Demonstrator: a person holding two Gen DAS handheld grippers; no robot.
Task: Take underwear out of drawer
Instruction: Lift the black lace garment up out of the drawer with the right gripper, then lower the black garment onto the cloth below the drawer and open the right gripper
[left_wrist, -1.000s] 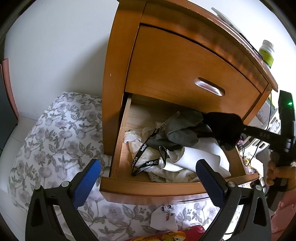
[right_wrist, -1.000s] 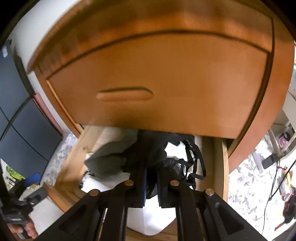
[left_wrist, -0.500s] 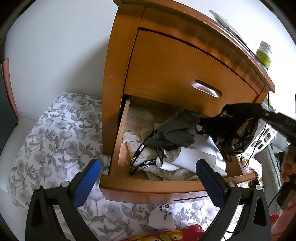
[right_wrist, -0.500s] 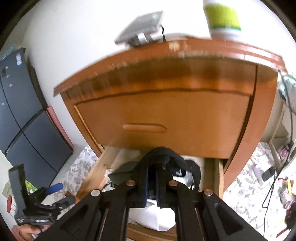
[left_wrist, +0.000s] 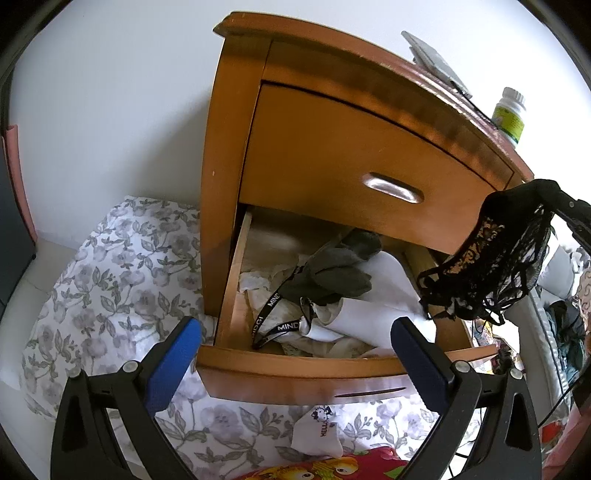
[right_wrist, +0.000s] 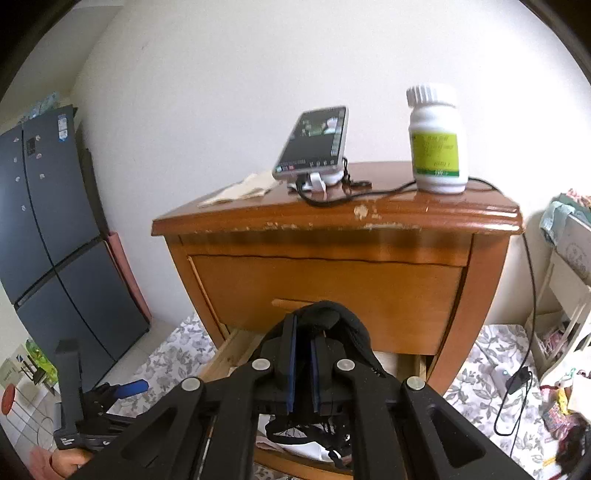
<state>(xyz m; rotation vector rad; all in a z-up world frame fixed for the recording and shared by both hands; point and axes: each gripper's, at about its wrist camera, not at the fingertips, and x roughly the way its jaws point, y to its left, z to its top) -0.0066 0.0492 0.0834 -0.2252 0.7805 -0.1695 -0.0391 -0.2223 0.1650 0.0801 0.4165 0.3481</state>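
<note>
Black lace underwear (left_wrist: 491, 258) hangs in the air to the right of the wooden nightstand (left_wrist: 332, 147), clear of the open lower drawer (left_wrist: 295, 373). My right gripper (right_wrist: 303, 328) is shut on its black waistband (right_wrist: 325, 317), held in front of the closed upper drawer. More clothes lie in the drawer: a grey garment (left_wrist: 332, 273), white cloth (left_wrist: 376, 299) and a black lettered strap (left_wrist: 273, 314). My left gripper (left_wrist: 295, 350) stands open in front of the drawer's front panel, holding nothing.
On the nightstand top stand a phone on a holder (right_wrist: 314, 144) with a cable and a white pill bottle (right_wrist: 436, 140). A floral sheet (left_wrist: 103, 280) covers the floor, with a small white garment (left_wrist: 317, 432) on it. A dark fridge (right_wrist: 48, 229) stands at left.
My right gripper has risen and drawn back out of the drawer with the black underwear, which now dangles free at the right. The left gripper has barely shifted.
</note>
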